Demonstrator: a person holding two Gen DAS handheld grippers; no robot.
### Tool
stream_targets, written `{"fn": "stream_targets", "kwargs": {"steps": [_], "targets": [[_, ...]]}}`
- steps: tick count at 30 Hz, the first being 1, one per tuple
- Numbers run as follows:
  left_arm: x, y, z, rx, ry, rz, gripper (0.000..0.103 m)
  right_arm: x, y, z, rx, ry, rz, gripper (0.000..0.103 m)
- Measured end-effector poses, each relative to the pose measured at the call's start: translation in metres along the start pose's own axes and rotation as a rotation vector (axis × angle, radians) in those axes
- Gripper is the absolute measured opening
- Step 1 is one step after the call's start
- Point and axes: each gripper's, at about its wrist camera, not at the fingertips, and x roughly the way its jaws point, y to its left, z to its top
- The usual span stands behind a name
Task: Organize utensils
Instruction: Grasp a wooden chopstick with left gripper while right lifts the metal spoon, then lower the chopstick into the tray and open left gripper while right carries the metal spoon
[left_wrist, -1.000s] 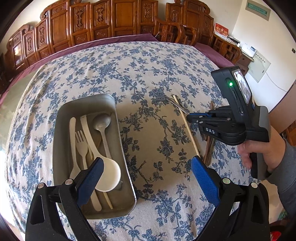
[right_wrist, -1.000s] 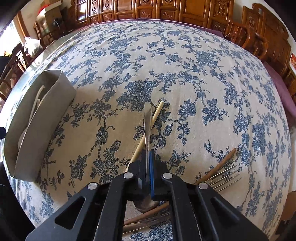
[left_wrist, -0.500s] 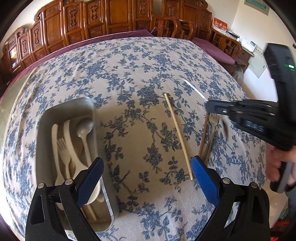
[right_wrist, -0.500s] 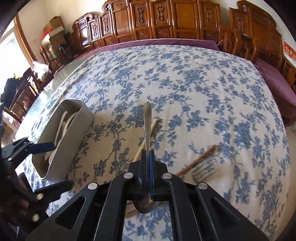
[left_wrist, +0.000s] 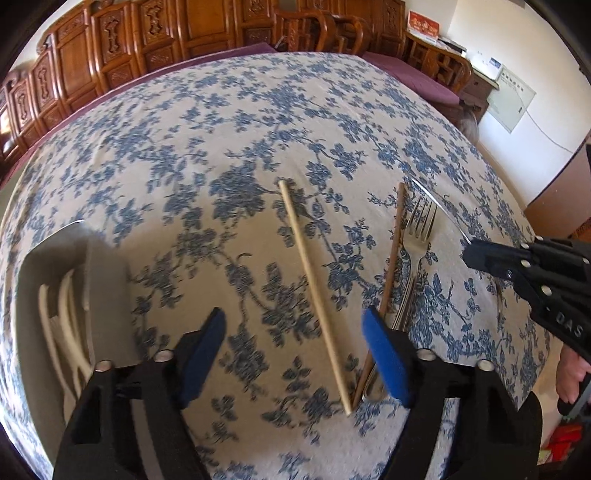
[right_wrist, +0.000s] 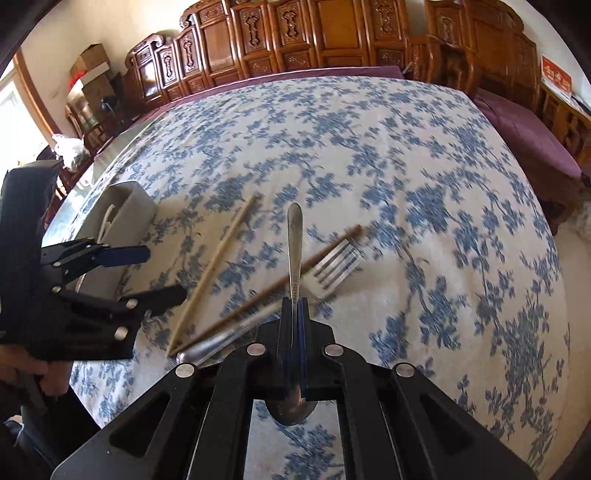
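The right gripper (right_wrist: 293, 332) was clamped on a metal spoon (right_wrist: 294, 240), its handle pointing to twelve o'clock and its bowl tucked under the jaws. A second before, that spoon had been low over the blue-flowered tablecloth (right_wrist: 424, 184); now it rode higher and clear of the cloth, so one more utensil was on its way to the metal tray (right_wrist: 129, 210) at nine o'clock.

The left gripper (left_wrist: 293, 354) had left the tray, where white plastic cutlery (left_wrist: 62, 325) already lay, and had slid over toward the loose pieces. Its jaws, wide a second earlier, were closing with the pale chopstick (left_wrist: 314, 295) between them, not yet pinched. The dark chopstick (left_wrist: 391, 258) and the fork (left_wrist: 415, 254) lay just beside it, toward three o'clock, touching each other. That pale stick looked like the next pick.
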Motion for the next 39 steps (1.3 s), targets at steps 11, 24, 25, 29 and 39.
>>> {"fn": "stream_targets", "kwargs": {"steps": [11, 24, 25, 29, 39], "targets": [[0.028, -0.008, 0.02, -0.003, 0.03, -0.002, 0.03, 0.002, -0.012, -0.01, 0.042, 0.004, 0.013, 0.004], [0.02, -0.003, 0.011, 0.002, 0.052, -0.017, 0.004, -0.009, 0.007, -0.013, 0.019, -0.002, 0.017, 0.004], [0.017, -0.003, 0.009, 0.002, 0.049, -0.017, 0.004, -0.011, 0.009, -0.014, 0.017, -0.004, 0.016, 0.004], [0.002, 0.001, 0.005, 0.003, 0.028, -0.016, 0.004, -0.017, 0.018, -0.014, 0.009, -0.012, 0.018, 0.004], [-0.05, 0.009, -0.007, 0.02, -0.044, -0.016, 0.004, -0.029, 0.043, -0.011, -0.011, -0.034, 0.029, 0.004]]}}
